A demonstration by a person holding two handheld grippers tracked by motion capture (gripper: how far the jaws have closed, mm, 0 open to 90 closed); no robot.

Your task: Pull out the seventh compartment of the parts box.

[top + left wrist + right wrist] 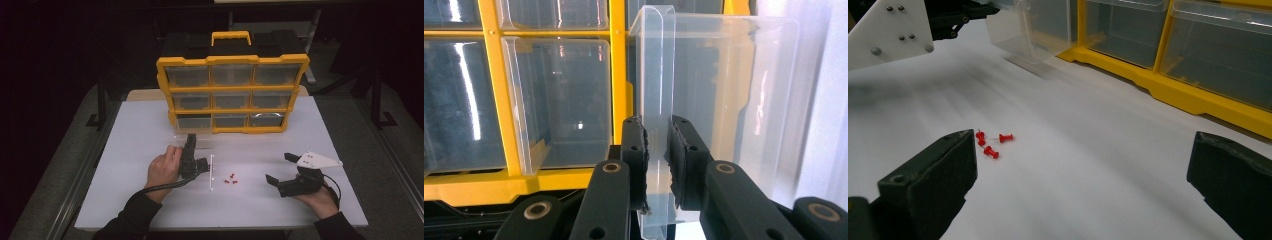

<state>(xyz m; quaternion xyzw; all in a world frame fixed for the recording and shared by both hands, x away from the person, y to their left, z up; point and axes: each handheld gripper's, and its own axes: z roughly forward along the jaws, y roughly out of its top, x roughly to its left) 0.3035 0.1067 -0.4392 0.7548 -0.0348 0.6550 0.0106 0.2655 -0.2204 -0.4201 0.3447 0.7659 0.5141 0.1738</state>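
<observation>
Left gripper view looks along the left tool (pixel 658 150), and its two black jaws are pinching the front wall of a clear plastic drawer (pixel 719 90). The wall stands straight up between the two pads (pixel 636 150), and both pads press on it. Behind the drawer is a yellow box (pixel 616 75) with many clear drawers in it. The held drawer sticks out from the box, in front of its other drawers.

High view shows the left tool (pixel 190 145) in the person's left hand (pixel 162 170), just in front of the bottom left corner of the yellow box (pixel 232 60). The clear drawer (pixel 192 136) is pulled out onto the white table (pixel 140 130) there. A thin white strip (pixel 212 172) lies on the table just beside the left tool. Three small red pins (pixel 231 179) lie close together near the middle of the table, between the two tools.

The right tool (pixel 282 170) rests low near the table in the person's right hand (pixel 317 200), well apart from the box. Its jaws are spread wide with nothing between them. In the right gripper view the red pins (pixel 990 142) lie on the table just past one black jaw of the right tool (pixel 1083 175), and the pulled-out drawer (pixel 1030 27) shows farther off.
</observation>
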